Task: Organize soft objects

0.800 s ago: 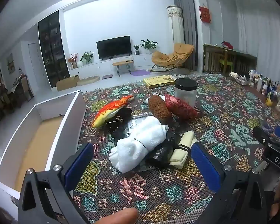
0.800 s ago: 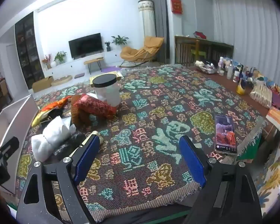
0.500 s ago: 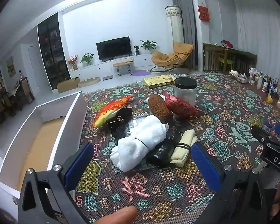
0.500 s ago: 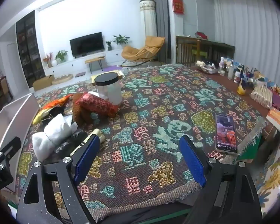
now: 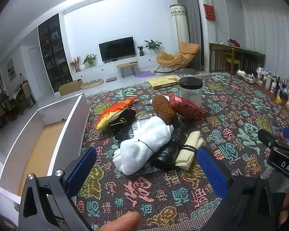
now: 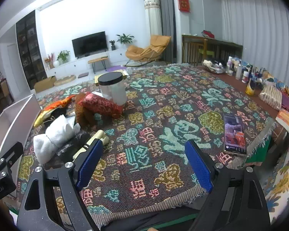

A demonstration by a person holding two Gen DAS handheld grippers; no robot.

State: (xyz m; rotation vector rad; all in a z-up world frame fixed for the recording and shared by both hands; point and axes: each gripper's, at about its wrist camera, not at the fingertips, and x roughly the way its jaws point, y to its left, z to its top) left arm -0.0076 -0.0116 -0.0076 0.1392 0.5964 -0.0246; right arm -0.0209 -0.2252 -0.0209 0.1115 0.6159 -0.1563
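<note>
A pile of soft things lies on the patterned rug. A rolled white towel (image 5: 144, 144) is nearest, beside a cream folded cloth (image 5: 189, 150) and a black bundle (image 5: 166, 156). Behind them lie an orange fish plush (image 5: 115, 112), a brown knit piece (image 5: 164, 109) and a red patterned pouch (image 5: 185, 106). My left gripper (image 5: 146, 170) is open and empty, just short of the towel. My right gripper (image 6: 142, 163) is open and empty over bare rug, right of the pile; the towel (image 6: 52, 136) and pouch (image 6: 101, 104) show at its left.
An open white box (image 5: 65, 134) with a tan floor stands left of the pile. A clear jar with black lid (image 5: 190, 92) stands behind the pouch. A phone (image 6: 235, 134) lies near the rug's right edge. Bottles and packets (image 6: 250, 79) line the far right.
Both grippers have drawn back and up slightly, so the pile sits a little farther away. Nothing was taken hold of and the jaws stay open.
</note>
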